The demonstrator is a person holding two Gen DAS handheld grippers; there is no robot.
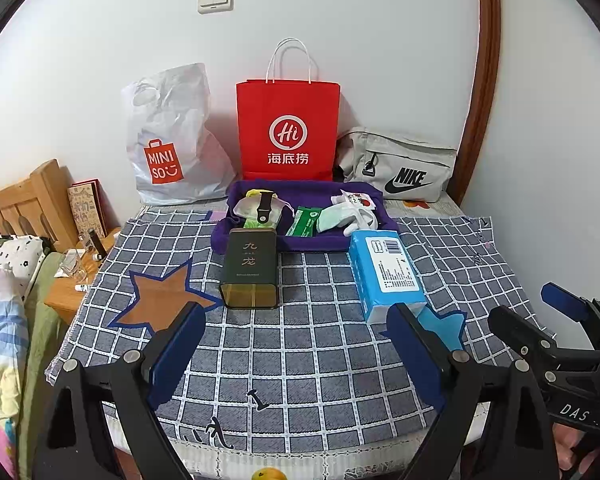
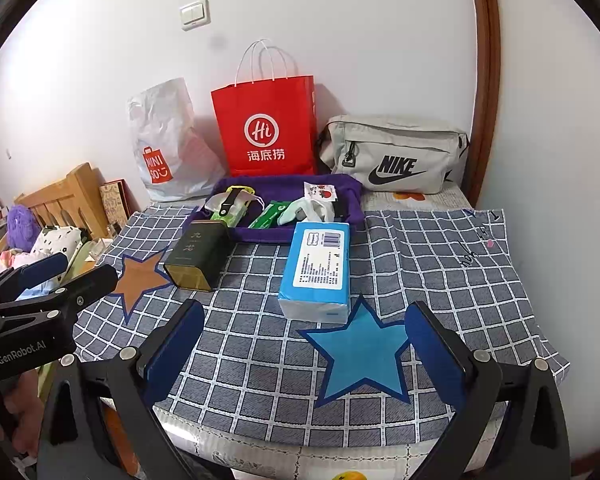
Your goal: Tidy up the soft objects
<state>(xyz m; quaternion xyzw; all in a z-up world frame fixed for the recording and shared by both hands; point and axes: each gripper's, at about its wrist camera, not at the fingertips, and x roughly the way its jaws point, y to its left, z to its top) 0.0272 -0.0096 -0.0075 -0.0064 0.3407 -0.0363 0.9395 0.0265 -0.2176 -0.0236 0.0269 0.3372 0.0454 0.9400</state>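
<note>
A purple fabric tray (image 1: 300, 190) (image 2: 336, 186) sits at the back of the checked cloth. It holds a face mask with a black strap (image 1: 258, 208) (image 2: 230, 202), a green packet (image 1: 305, 221) (image 2: 269, 214) and white socks (image 1: 346, 216) (image 2: 312, 208). A blue tissue pack (image 1: 384, 272) (image 2: 318, 272) lies in front of the tray. A dark tea tin (image 1: 250, 268) (image 2: 196, 254) lies to its left. My left gripper (image 1: 296, 352) is open and empty above the cloth's near part. My right gripper (image 2: 306, 354) is open and empty over a blue star patch (image 2: 360, 354).
A white Miniso bag (image 1: 168, 140) (image 2: 164, 144), a red paper bag (image 1: 288, 128) (image 2: 266, 124) and a grey Nike pouch (image 1: 400, 164) (image 2: 396, 152) stand against the wall. A wooden headboard (image 1: 24, 200) and bedding are on the left. An orange star patch (image 1: 160, 300) marks the cloth.
</note>
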